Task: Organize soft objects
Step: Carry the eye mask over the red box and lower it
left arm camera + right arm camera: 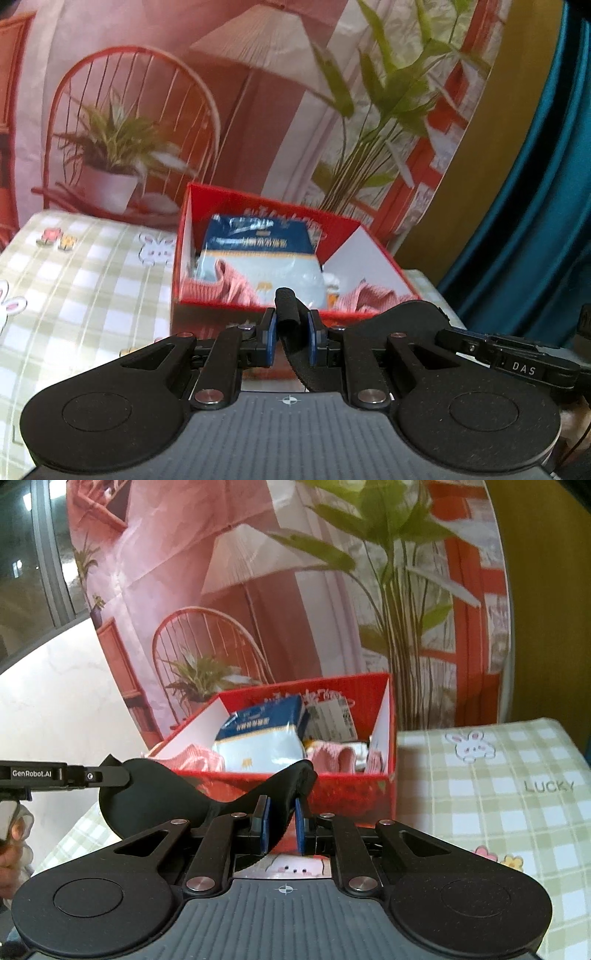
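Observation:
Both grippers hold one black eye mask in the air in front of an open red box point(258, 206). My left gripper point(290, 332) is shut on the mask's black strap point(287, 314). The mask body point(410, 317) spreads to its right. My right gripper point(282, 825) is shut on the other end of the black eye mask point(159, 797). The red box point(332, 786) holds a blue-and-white soft pack point(258, 240) and pink knitted cloth point(210, 288). The pack point(258, 734) and pink cloth point(332, 757) also show in the right wrist view.
The box stands on a green-checked cloth with rabbit prints point(74, 266), point(498, 775). A printed backdrop with a chair and plants point(147, 129) hangs behind. A teal curtain point(535, 184) is at the right. A window point(29, 572) is at the far left.

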